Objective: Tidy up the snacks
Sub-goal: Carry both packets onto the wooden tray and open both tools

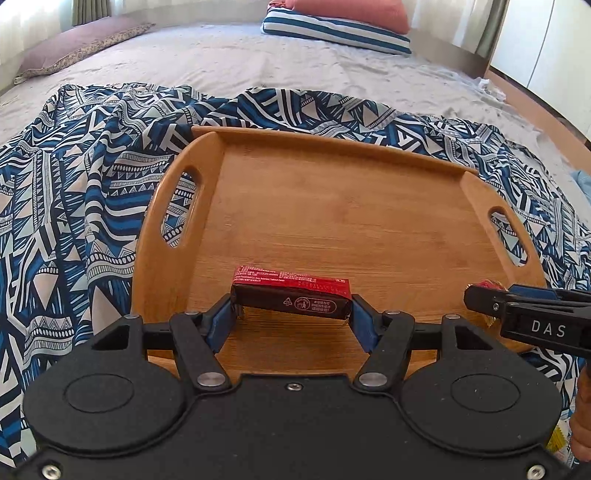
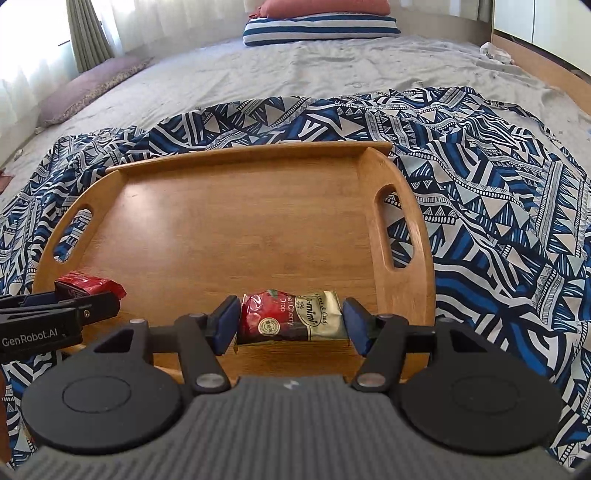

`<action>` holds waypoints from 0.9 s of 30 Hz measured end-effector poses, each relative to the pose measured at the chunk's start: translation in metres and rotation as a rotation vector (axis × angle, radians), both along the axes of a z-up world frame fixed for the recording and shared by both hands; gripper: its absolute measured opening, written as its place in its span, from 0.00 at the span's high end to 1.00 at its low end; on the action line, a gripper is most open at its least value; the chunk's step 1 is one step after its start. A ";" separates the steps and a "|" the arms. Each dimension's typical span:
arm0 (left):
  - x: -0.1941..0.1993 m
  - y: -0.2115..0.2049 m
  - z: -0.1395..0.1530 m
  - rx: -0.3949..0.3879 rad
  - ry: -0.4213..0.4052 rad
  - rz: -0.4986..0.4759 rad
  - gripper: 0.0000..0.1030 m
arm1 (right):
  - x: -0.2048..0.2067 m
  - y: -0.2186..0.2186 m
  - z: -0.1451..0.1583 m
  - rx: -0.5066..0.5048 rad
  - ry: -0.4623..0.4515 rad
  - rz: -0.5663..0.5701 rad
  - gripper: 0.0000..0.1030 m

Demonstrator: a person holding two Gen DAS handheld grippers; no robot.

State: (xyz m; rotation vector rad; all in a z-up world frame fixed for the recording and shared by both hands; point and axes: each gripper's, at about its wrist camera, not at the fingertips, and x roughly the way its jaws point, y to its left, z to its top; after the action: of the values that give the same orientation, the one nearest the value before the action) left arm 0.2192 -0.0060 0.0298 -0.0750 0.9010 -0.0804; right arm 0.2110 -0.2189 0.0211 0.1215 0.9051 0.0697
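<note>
Wooden tray (image 1: 332,206) on patterned cloth (image 1: 74,184), its floor bare. Left gripper (image 1: 293,314) clamps a red-black snack bar (image 1: 291,297); right gripper (image 2: 291,325) clamps a cherry-drop candy packet (image 2: 291,317); both above the near edge.

A bed (image 2: 295,70) with a wrinkled grey sheet fills the room, a blue-and-white patterned cloth (image 2: 498,192) spread over it. At the head lie a striped pillow (image 2: 321,31) and a red cushion (image 2: 325,7) on top; curtains (image 2: 88,37) glow with daylight (left side), white cabinet doors (image 1: 546,55) stand right
</note>
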 end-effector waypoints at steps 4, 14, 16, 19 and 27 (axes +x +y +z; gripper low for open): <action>0.000 -0.002 -0.002 0.016 -0.009 0.000 0.39 | 0.001 -0.002 -0.001 0.008 -0.002 -0.002 0.37; -0.003 -0.009 -0.004 0.065 -0.026 -0.005 0.39 | 0.001 -0.003 -0.005 0.002 -0.010 0.003 0.37; -0.003 -0.010 -0.005 0.072 -0.029 -0.009 0.38 | 0.001 -0.003 -0.005 0.002 -0.010 0.004 0.37; -0.004 -0.011 -0.005 0.082 -0.032 -0.006 0.35 | 0.001 -0.003 -0.006 0.005 -0.013 0.005 0.35; -0.009 -0.010 -0.002 0.068 -0.042 -0.012 0.13 | -0.002 -0.006 -0.005 0.057 -0.026 0.013 0.20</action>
State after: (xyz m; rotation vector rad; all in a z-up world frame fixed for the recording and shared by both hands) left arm 0.2100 -0.0157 0.0280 -0.0043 0.8621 -0.0624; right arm 0.2086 -0.2252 0.0160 0.1671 0.8782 0.1085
